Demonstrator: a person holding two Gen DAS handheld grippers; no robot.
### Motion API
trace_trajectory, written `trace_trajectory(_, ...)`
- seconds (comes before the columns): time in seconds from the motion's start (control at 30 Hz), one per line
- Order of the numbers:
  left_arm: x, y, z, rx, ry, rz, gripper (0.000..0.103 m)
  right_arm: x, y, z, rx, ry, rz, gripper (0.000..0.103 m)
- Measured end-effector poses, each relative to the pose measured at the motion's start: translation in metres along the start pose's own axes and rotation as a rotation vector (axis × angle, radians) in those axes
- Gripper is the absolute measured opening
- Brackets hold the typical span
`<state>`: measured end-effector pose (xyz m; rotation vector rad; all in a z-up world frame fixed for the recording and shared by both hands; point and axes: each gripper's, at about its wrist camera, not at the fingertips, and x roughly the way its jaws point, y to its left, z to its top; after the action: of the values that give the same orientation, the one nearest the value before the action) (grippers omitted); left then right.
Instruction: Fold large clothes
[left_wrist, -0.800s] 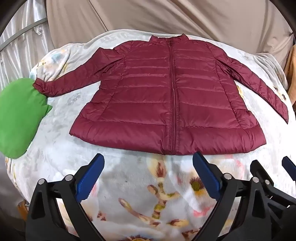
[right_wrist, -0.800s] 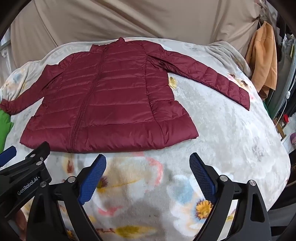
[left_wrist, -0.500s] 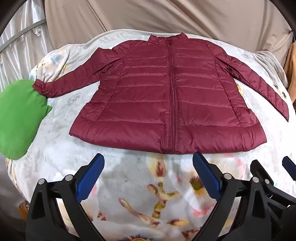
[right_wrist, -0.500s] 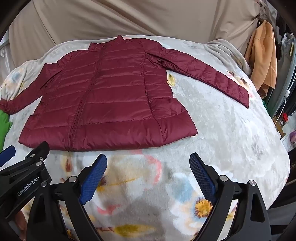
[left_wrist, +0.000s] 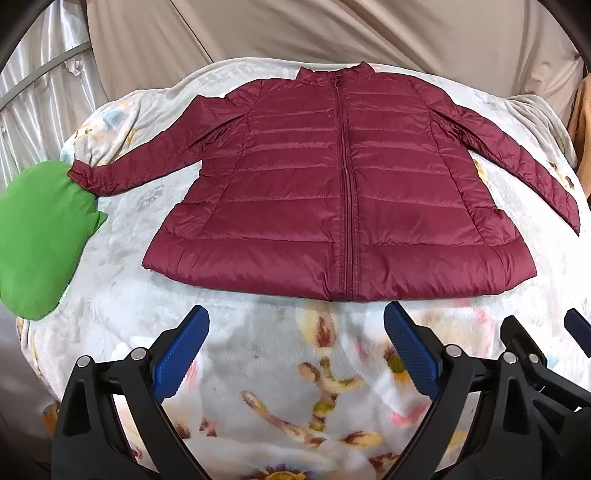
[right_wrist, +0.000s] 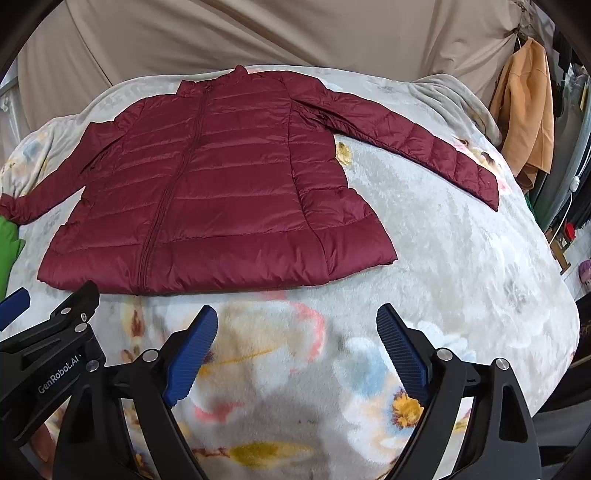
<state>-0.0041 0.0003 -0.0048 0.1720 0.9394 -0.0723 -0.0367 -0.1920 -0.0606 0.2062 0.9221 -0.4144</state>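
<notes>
Both claws are held side by side, tilted steeply downward over the near edge of the bed. The left claw (left_wrist: 295, 349) is spread wide, with nothing between its ribbed blue pads (left_wrist: 181, 354); the right claw (right_wrist: 297, 349) is likewise spread wide and empty, its black frame also seen at the right edge of the left wrist view.

A maroon quilted puffer jacket (left_wrist: 343, 199) of glossy, horizontally stitched fabric is laid flat and face up on a fluffy pale fleece blanket with a flower print (left_wrist: 280, 369), zipped to the collar, both sleeves stretched outward. Its hem is lying just beyond the claw tips, untouched. A bright green soft cushion (left_wrist: 40, 240) is touched by the cuff of the sleeve on the left. A beige draped sheet (right_wrist: 295, 33) is hung behind the bed, and an orange garment (right_wrist: 528, 110) is hung at the right.

Against the earlier frames, the jacket is seen in the same place and shape, and both claws are as wide as before.
</notes>
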Motion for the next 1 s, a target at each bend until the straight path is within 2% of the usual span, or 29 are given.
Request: trace_trajectory(1.0,-0.0007,-0.0031,-0.0040,0.007,0.014,-0.002,0.091,-0.0012,-0.0009,-0.0025,0.004,0.006,-0.004,0.086)
